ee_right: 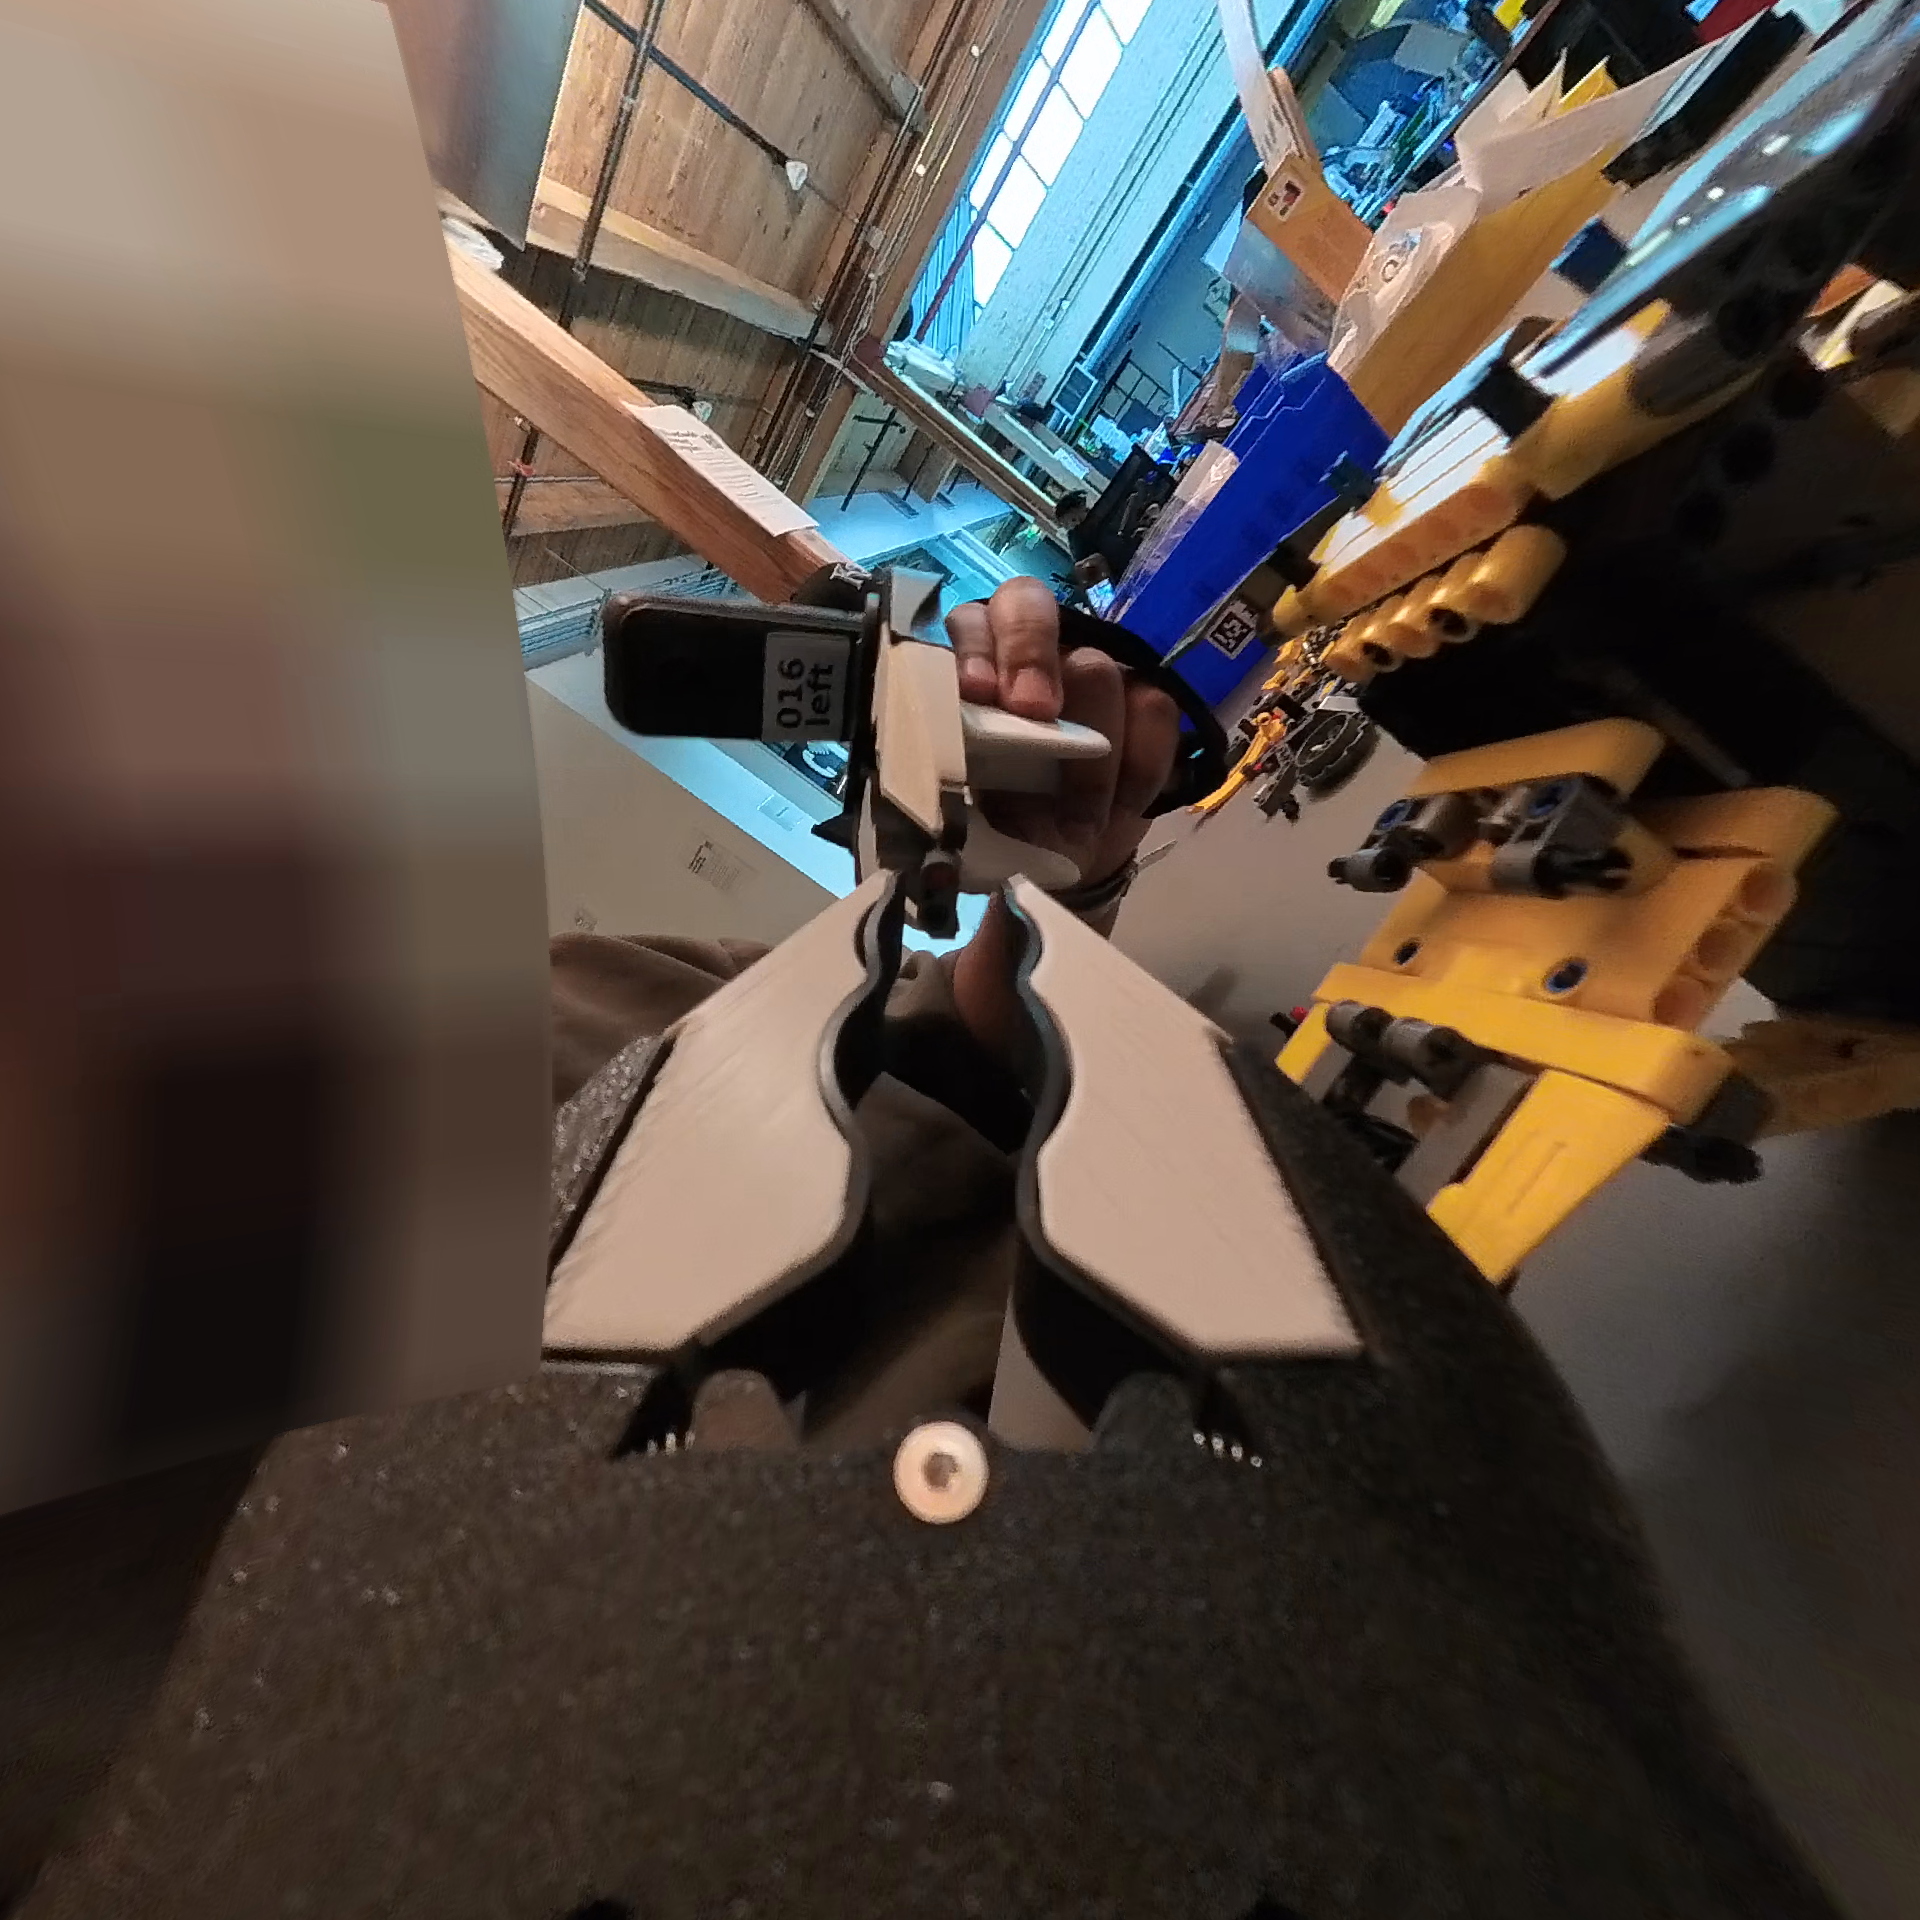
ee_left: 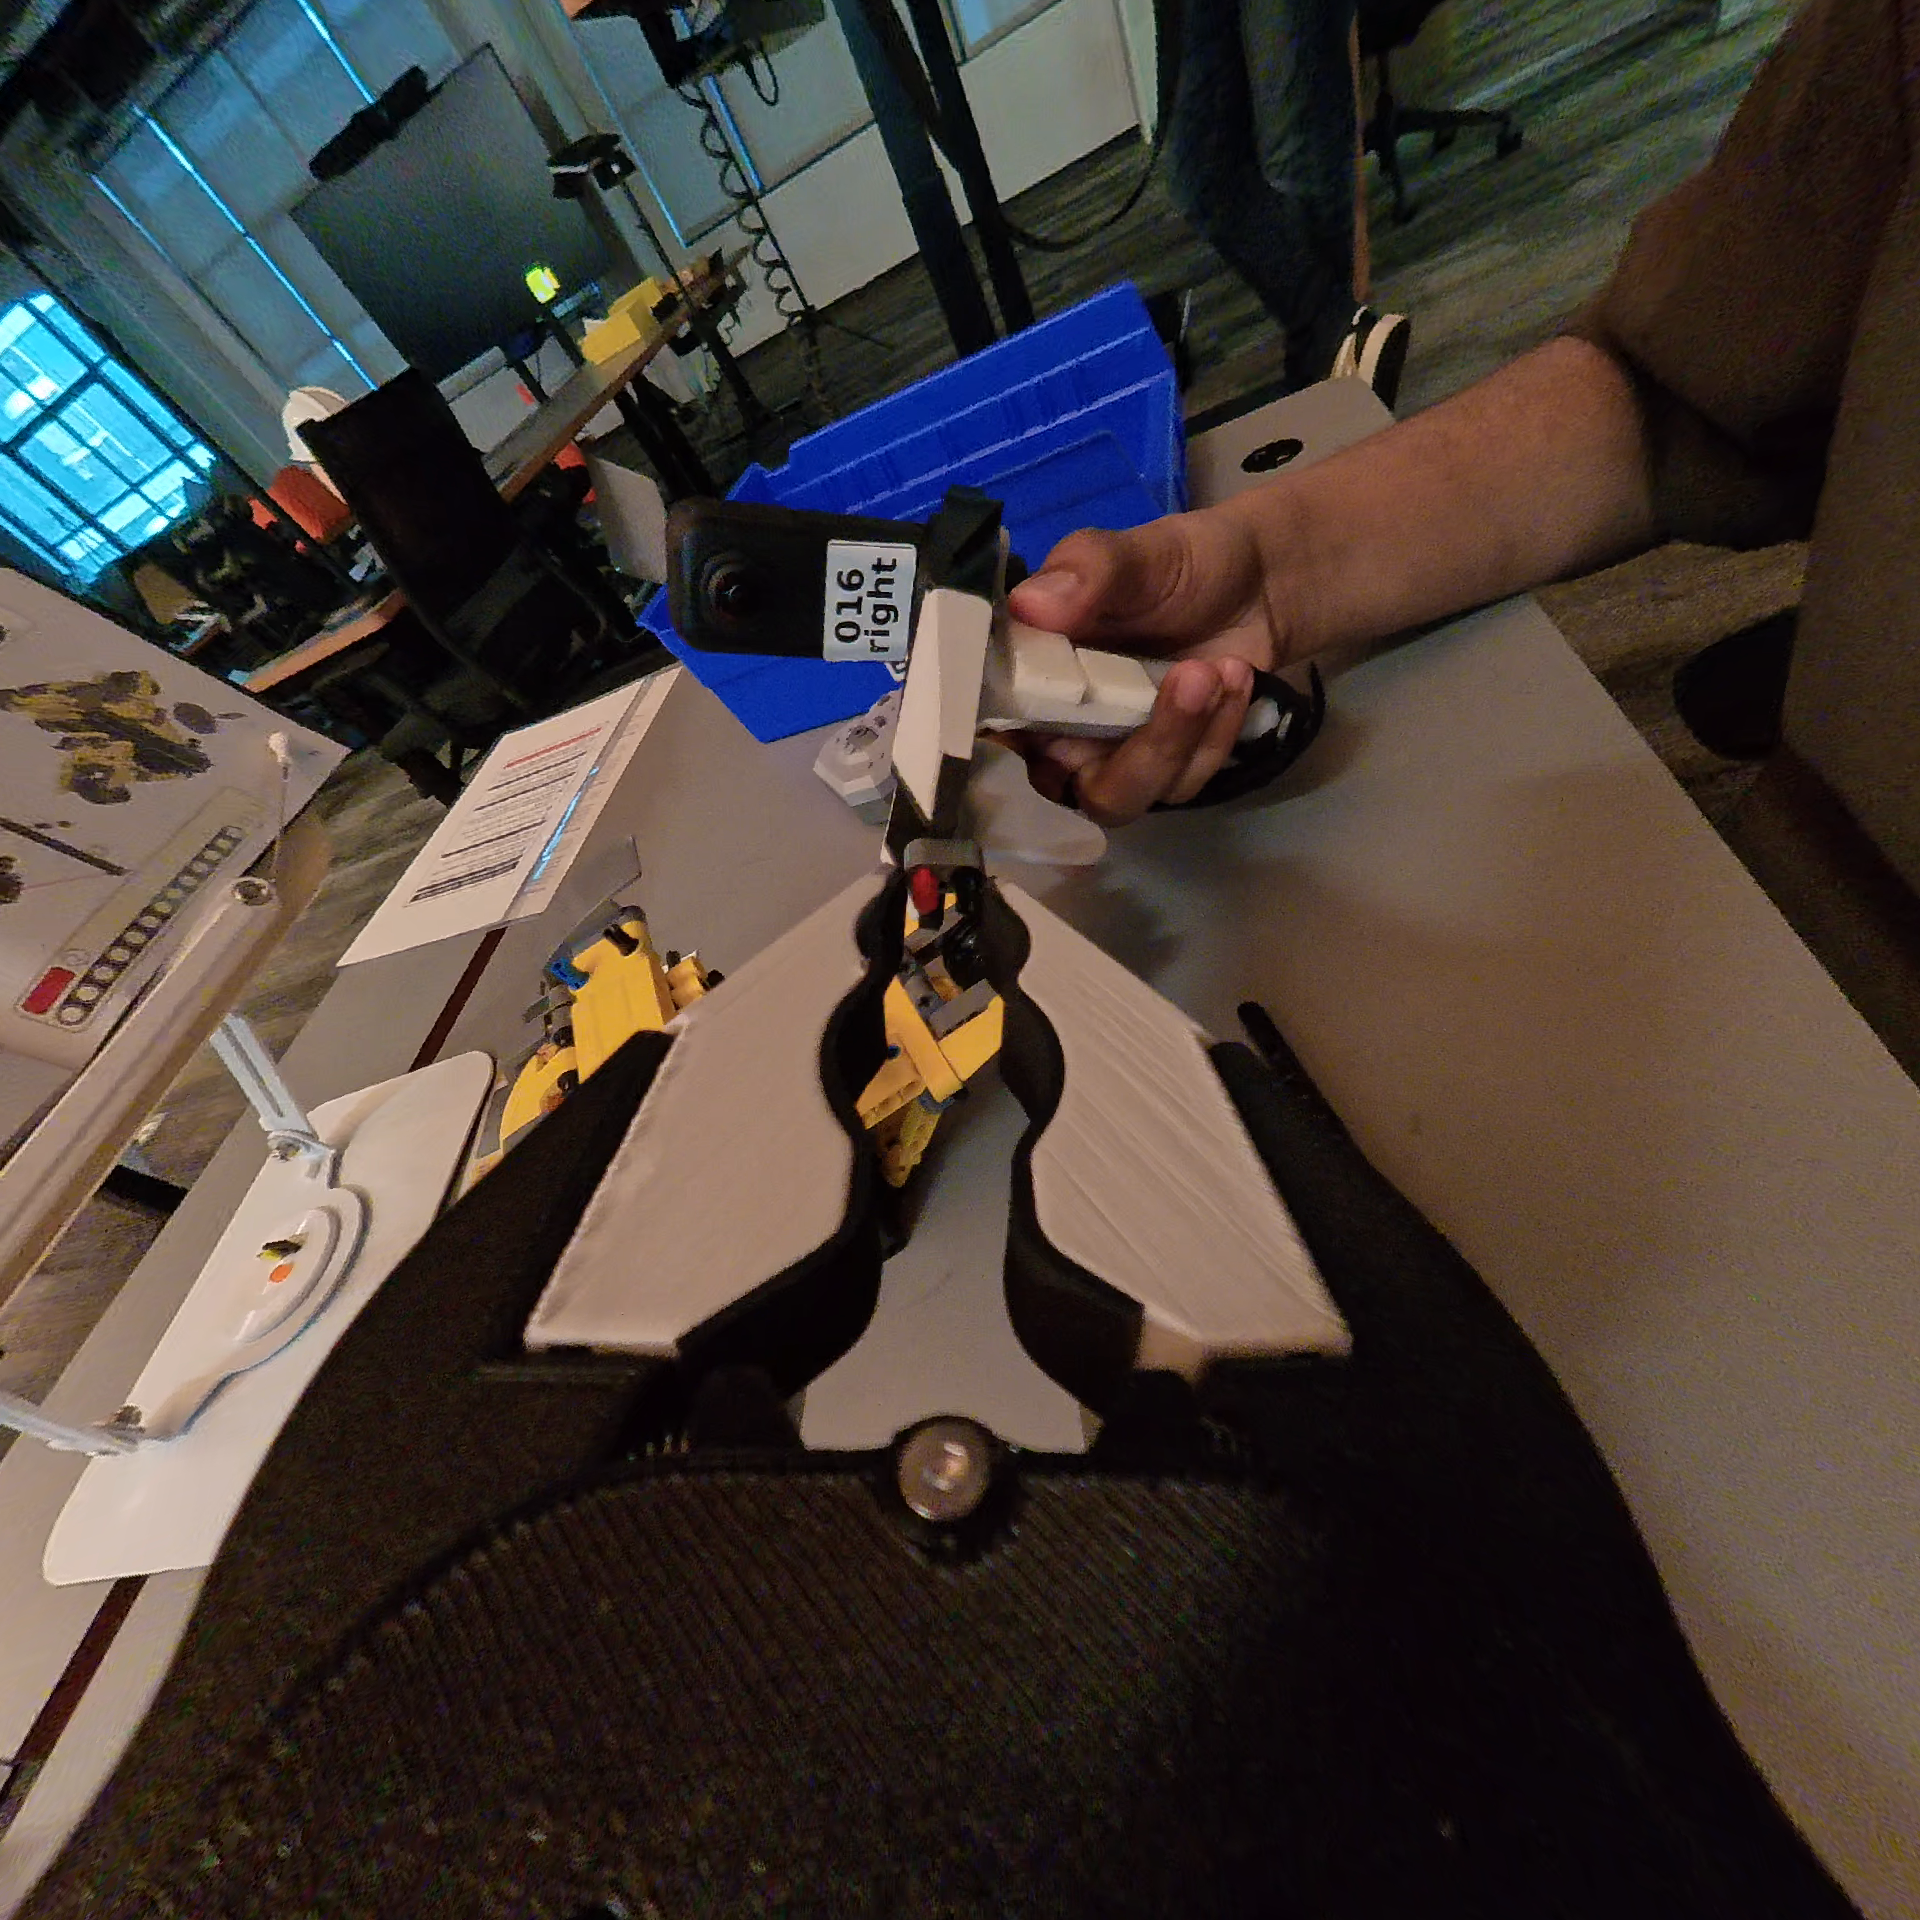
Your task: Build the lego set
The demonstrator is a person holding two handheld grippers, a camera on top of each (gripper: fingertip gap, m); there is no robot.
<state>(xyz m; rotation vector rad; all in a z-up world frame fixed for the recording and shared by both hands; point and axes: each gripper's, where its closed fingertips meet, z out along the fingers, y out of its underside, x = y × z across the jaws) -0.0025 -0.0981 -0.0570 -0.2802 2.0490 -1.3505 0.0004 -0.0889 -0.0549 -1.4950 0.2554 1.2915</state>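
In the left wrist view my left gripper (ee_left: 935, 902) is closed to a narrow gap on a small piece (ee_left: 928, 894) with red and black parts. The right gripper (ee_left: 938, 831) comes down from above, held by a hand (ee_left: 1143, 665), and its tip meets a grey part (ee_left: 941, 855) on top of that piece. In the right wrist view my right gripper (ee_right: 948, 902) has its jaws a narrow gap apart around the same small piece (ee_right: 933, 888), which the left gripper (ee_right: 928, 873) holds. Whether the right one grips it is unclear. A yellow brick-built model (ee_left: 608, 1003) lies under the left gripper.
The yellow model also fills the right side of the right wrist view (ee_right: 1538, 935). A blue bin (ee_left: 997, 457) stands at the back of the grey table (ee_left: 1455, 987). A printed sheet (ee_left: 520, 821) and a white stand base (ee_left: 301, 1247) lie to the left. An instruction board (ee_left: 114, 790) is at far left. Less than 4 cm separates the two grippers' tips.
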